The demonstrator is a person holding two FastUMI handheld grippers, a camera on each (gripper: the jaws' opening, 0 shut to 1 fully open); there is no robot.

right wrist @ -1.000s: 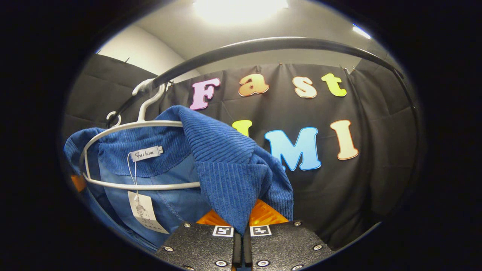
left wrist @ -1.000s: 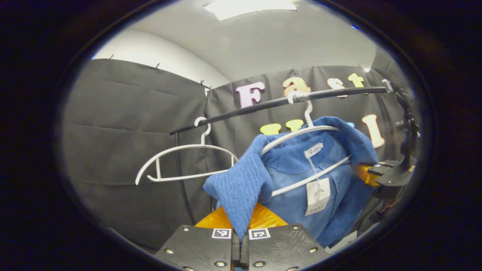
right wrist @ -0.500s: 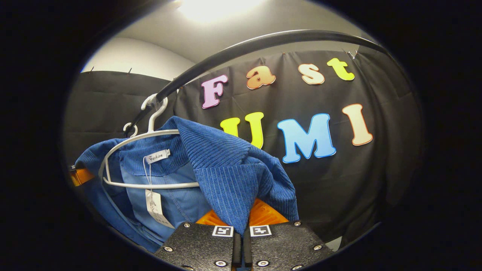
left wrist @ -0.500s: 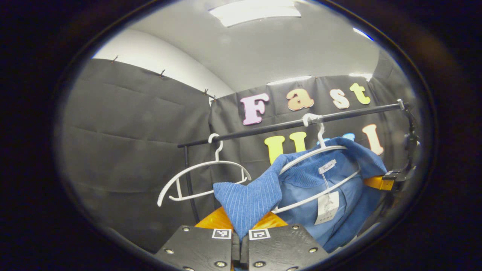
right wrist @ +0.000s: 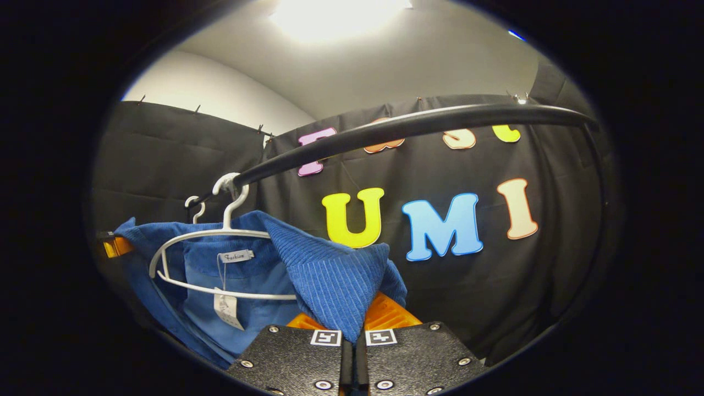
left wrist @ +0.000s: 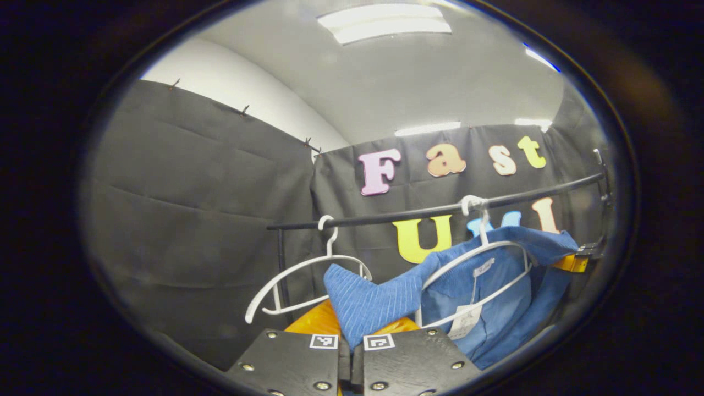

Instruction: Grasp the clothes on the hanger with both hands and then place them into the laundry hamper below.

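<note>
Black-draped booth, rail, blue garment on white hanger.

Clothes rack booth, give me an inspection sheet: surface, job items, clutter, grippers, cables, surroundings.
Surface: nothing seen.
Job's things: blue jacket on a white hanger that hooks over the black rail; a paper tag dangles inside the collar. Laundry hamper: nothing seen.
Clutter: a second, bare hanger on the rail, beside the jacket.
Grippers: left gripper shut on one shoulder of the jacket; right gripper shut on the other shoulder, the cloth pulled outward on both sides.
Cables: nothing seen.
Surroundings: black cloth wall, grey ceiling with a light panel.
</note>
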